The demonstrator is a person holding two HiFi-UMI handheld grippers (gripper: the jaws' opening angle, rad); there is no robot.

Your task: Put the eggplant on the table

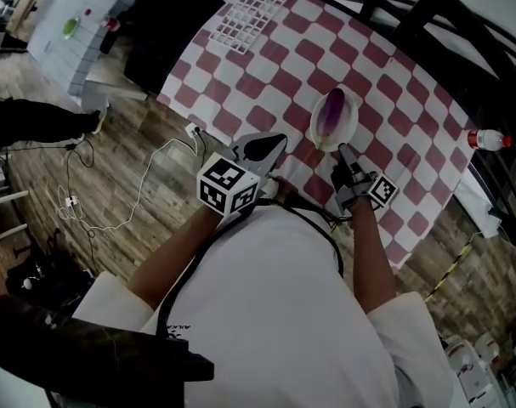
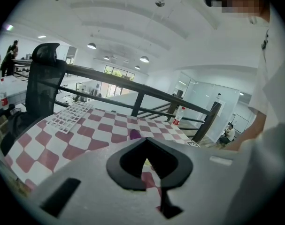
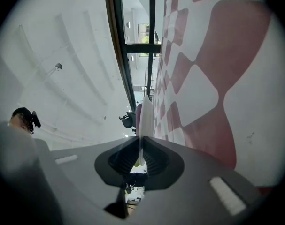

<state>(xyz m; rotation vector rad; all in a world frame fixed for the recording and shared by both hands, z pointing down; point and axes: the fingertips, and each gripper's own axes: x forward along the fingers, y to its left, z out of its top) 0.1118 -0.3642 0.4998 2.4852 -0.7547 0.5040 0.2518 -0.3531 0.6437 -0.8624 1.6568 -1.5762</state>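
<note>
A purple eggplant (image 1: 332, 109) lies on a white plate (image 1: 352, 124) near the front edge of the table with the red-and-white checked cloth (image 1: 275, 66). My right gripper (image 1: 343, 150) is shut on the plate's near rim. In the right gripper view the thin white rim (image 3: 145, 111) runs between the closed pads of this gripper (image 3: 141, 139), with the eggplant (image 3: 138, 116) behind it. My left gripper (image 1: 279, 140) hovers at the table's front edge to the left of the plate, shut and empty. In the left gripper view its tips (image 2: 147, 139) meet below a sliver of the eggplant (image 2: 134, 134).
A white grid rack (image 1: 253, 11) lies at the table's far left end. A red-capped bottle (image 1: 489, 139) stands at the right edge. A dark railing (image 2: 133, 86) runs behind the table and a black office chair (image 2: 41, 83) stands at its left end. Cables (image 1: 138, 194) trail over the wooden floor.
</note>
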